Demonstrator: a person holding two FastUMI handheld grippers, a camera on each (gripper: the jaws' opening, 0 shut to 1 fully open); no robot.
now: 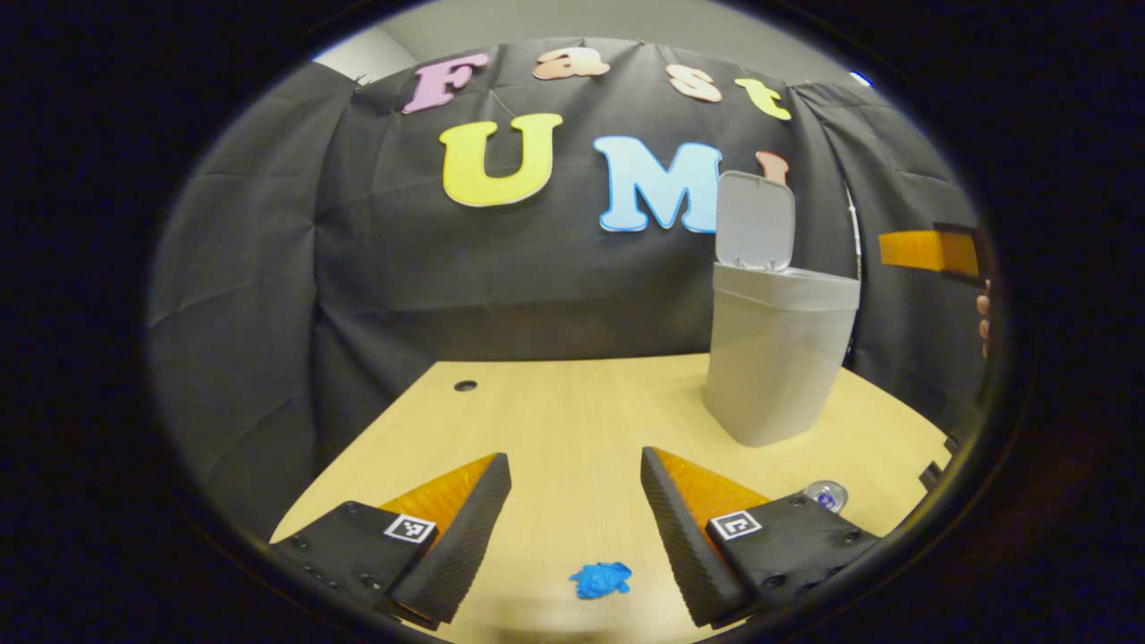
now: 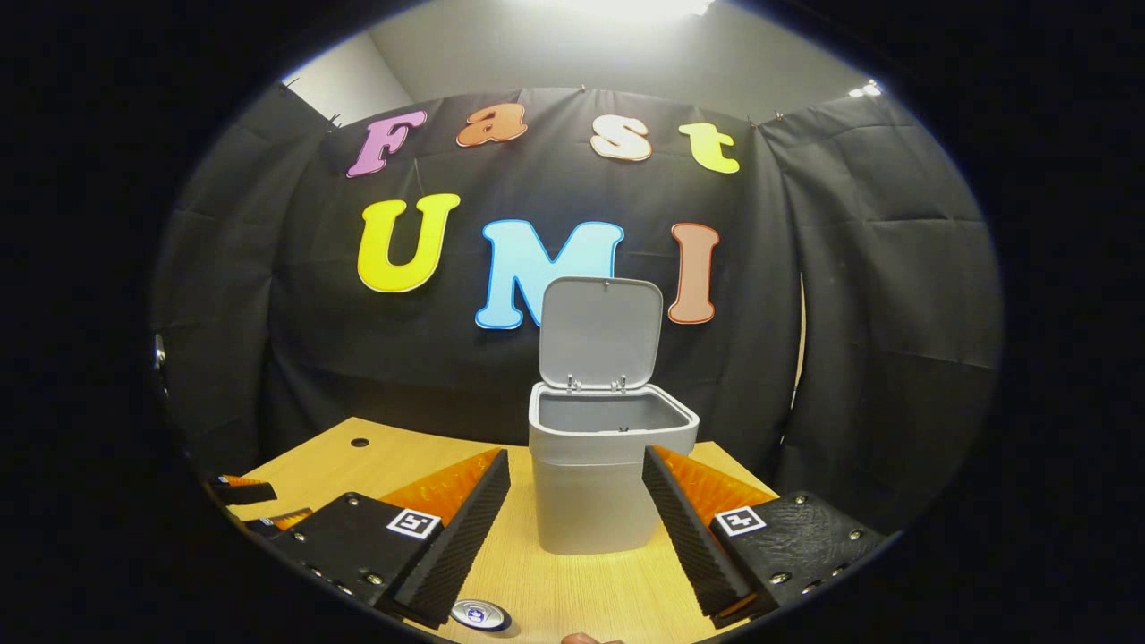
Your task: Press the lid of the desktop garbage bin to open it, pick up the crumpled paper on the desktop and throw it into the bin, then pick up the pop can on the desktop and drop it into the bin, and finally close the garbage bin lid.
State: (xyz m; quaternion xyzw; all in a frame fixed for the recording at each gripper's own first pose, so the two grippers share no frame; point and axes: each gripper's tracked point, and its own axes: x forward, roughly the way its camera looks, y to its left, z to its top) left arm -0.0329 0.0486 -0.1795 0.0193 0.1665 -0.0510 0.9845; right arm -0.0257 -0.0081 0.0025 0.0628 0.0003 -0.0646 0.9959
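Note:
The grey desktop bin point(image 1: 776, 367) stands on the wooden table with its lid point(image 1: 756, 221) raised upright. A blue crumpled paper point(image 1: 601, 580) lies on the table, low between the fingers of my open left gripper point(image 1: 575, 458), untouched. The pop can point(image 1: 825, 495) peeks out behind that gripper's right-hand finger. My right gripper point(image 2: 575, 454) is open and empty, held in front of the bin point(image 2: 590, 501), whose lid point(image 2: 601, 333) is up and whose inside looks dark. The can's top point(image 2: 480, 614) shows just below its left-hand finger.
The table point(image 1: 555, 420) has a small round cable hole point(image 1: 465, 385) near its far left. The right gripper point(image 1: 930, 250) and a hand point(image 1: 984, 322) show at the right edge. The left gripper point(image 2: 246, 492) sits low at the left.

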